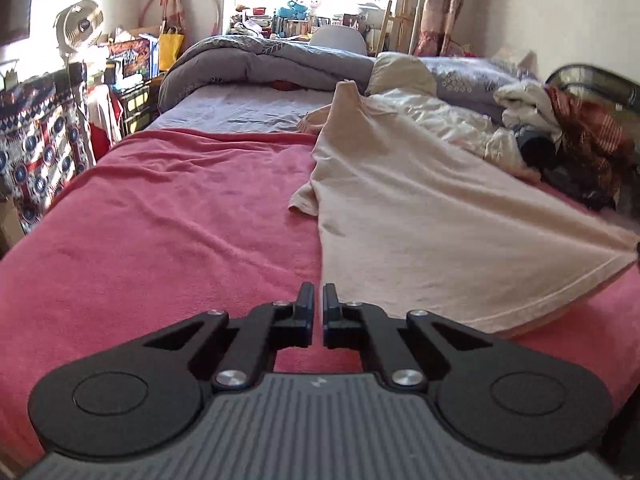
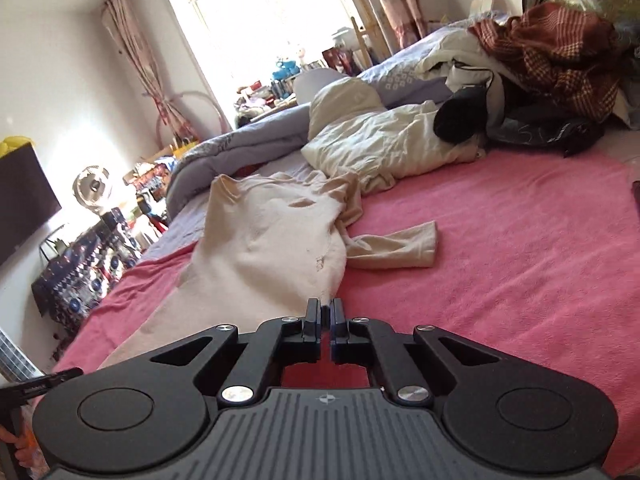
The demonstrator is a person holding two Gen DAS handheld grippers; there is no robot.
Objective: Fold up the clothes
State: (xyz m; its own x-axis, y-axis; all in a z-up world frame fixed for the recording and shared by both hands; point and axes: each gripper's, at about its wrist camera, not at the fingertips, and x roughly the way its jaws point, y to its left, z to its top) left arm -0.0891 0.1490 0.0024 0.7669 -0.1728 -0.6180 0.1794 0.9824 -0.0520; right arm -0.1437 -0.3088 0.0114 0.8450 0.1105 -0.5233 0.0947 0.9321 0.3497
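A cream T-shirt (image 1: 420,216) lies stretched out on the pink blanket (image 1: 160,220), collar toward the far end. My left gripper (image 1: 318,292) is shut and empty, hovering just off the shirt's left hem edge. In the right wrist view the same shirt (image 2: 280,236) runs away from me, one sleeve (image 2: 400,248) spread to the right. My right gripper (image 2: 326,306) is shut on the shirt's hem corner, pulling the cloth taut. That pulled corner shows at the right edge of the left wrist view (image 1: 628,248).
A pile of clothes (image 2: 552,60) with a red checked garment sits at the right side of the bed. A cream duvet (image 2: 384,140) and a grey quilt (image 1: 272,64) lie at the far end. A fan (image 1: 78,28) and cluttered shelves stand left of the bed.
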